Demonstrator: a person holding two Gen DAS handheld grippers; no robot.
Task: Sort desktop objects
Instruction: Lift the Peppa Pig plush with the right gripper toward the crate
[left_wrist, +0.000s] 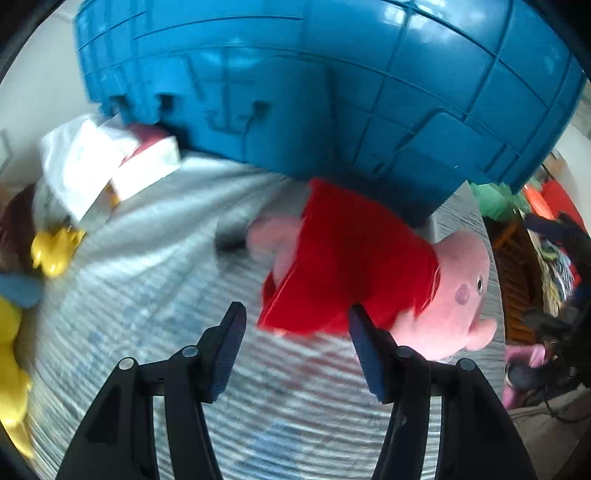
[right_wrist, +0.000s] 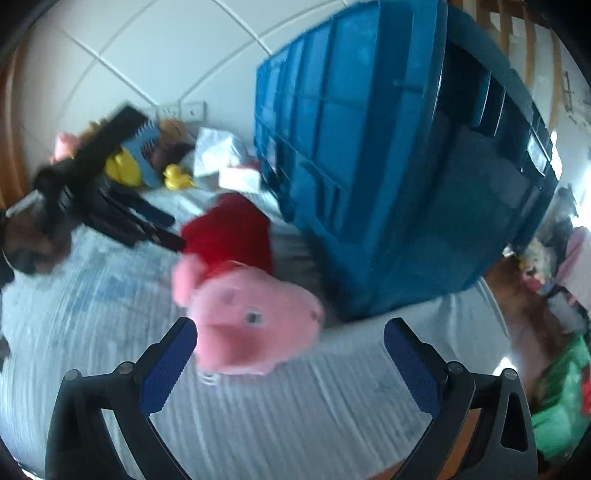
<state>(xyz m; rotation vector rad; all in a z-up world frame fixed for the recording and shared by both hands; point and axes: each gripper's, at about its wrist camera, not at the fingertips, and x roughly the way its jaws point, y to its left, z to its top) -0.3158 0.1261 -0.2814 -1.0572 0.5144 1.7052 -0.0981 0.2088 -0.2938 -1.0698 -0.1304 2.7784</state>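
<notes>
A pink pig plush in a red dress (left_wrist: 354, 258) lies on the grey striped cloth (left_wrist: 155, 280) beside a big blue plastic crate (left_wrist: 317, 88). My left gripper (left_wrist: 295, 325) is open, its fingers just short of the dress hem. In the right wrist view the plush (right_wrist: 251, 317) lies head toward me and my right gripper (right_wrist: 290, 336) is open around its head, not touching. The left gripper (right_wrist: 162, 229) shows at the left, pointing at the dress. The crate (right_wrist: 369, 177) stands behind the plush.
White packets (left_wrist: 107, 162), a yellow duck (left_wrist: 55, 247) and other yellow toys (left_wrist: 11, 354) lie at the left. In the right wrist view more toys (right_wrist: 129, 162) are piled at the far left. Green and red clutter (right_wrist: 561, 398) lies off the right edge.
</notes>
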